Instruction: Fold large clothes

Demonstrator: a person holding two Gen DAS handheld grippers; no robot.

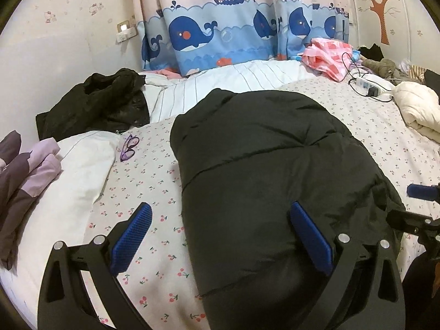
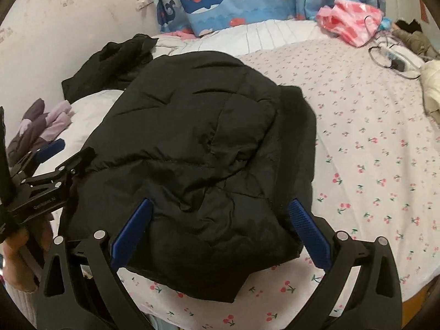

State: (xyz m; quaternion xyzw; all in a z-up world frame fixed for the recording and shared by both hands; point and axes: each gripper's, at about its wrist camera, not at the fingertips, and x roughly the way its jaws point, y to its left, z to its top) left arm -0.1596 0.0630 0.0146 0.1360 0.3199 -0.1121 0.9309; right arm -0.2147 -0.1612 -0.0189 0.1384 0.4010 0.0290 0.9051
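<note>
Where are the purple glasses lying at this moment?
In the left wrist view, the purple glasses lie on the cherry-print sheet, left of the black puffer jacket, beside the white pillow.

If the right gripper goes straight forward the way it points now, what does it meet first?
Most likely the black padded jacket on the cherry-print bed sheet. The right gripper has its jaws wide open around the jacket's near edge, so it lies directly ahead, though height above it is unclear.

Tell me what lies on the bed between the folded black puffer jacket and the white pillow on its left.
In the left wrist view, purple glasses lie on the cherry-print sheet between the black puffer jacket and the white pillow; otherwise that strip is bare.
</note>
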